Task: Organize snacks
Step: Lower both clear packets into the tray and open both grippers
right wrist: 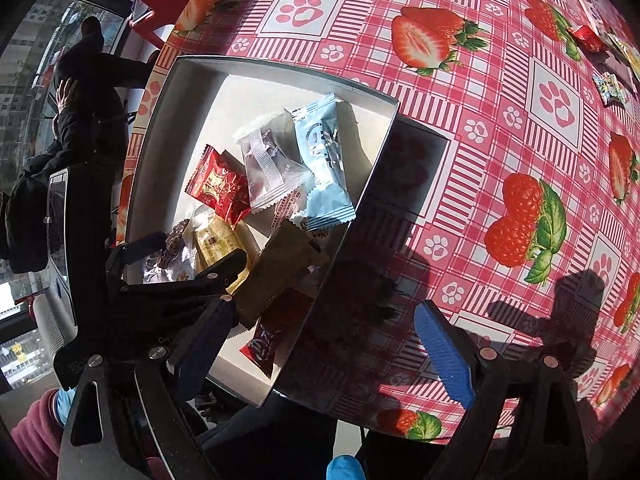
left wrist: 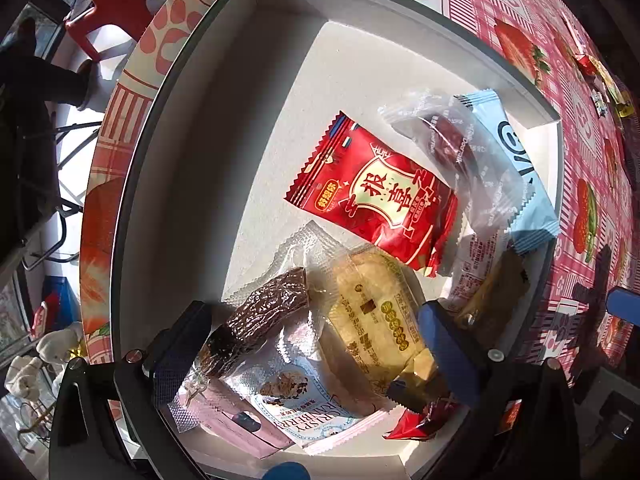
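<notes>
A white open box (left wrist: 280, 40) holds several snack packets: a red one (left wrist: 376, 196), a light blue one (left wrist: 516, 168), a clear one with a dark piece (left wrist: 452, 148), a wrapped brown date (left wrist: 268, 308), a yellow pastry (left wrist: 380, 312) and a cranberry crisp pack (left wrist: 296, 396). My left gripper (left wrist: 316, 344) points down into the box and stands open, its pads either side of the date and the pastry, not pressing them. In the right wrist view the left gripper (right wrist: 186, 254) shows over the same pile. My right gripper (right wrist: 320, 344) is open above the box's (right wrist: 280, 66) near right wall, nothing held.
The box sits near the edge of a table under a pink strawberry tablecloth (right wrist: 480, 120). Loose snacks lie far right: a red candy (right wrist: 588, 38) and a foil square (right wrist: 608, 88). A red stool (left wrist: 116, 4) and a seated person in dark clothes (right wrist: 76, 120) are beyond the table.
</notes>
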Tool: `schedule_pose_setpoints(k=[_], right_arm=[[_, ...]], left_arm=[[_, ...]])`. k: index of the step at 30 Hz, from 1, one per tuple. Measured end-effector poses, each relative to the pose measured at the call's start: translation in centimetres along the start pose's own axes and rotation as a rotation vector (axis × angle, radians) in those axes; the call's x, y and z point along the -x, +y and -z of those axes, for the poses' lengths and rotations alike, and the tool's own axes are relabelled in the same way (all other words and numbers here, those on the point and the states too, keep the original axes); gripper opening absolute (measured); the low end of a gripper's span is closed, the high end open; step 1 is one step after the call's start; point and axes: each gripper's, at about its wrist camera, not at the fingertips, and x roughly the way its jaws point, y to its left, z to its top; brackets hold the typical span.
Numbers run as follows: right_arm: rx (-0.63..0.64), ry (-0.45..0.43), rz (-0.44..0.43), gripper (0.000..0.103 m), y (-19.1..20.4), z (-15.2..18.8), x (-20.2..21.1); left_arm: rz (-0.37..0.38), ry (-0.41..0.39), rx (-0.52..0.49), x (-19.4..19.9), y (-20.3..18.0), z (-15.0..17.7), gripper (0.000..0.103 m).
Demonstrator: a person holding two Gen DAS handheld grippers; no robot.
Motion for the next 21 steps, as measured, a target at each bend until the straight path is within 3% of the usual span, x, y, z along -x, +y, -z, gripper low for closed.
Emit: schedule_pose_setpoints(k=[3, 16, 21], right_arm=[[-0.012, -0.011, 0.007, 0.094, -0.8, 0.3, 0.6], [-0.035, -0.033, 0.045, 0.094, -2.3, 1.4, 1.9], [-0.027, -0.051, 0.062, 0.094, -1.7, 1.2, 2.4]], left_arm=[[-0.071, 0.006, -0.062, -0.4, -1.3, -0.3, 0.103], [-0.076, 0.016, -0.036, 0.1, -0.1, -0.1, 0.103], [-0.086, -0.05, -0.097, 2.8, -0.2, 2.4, 0.103]])
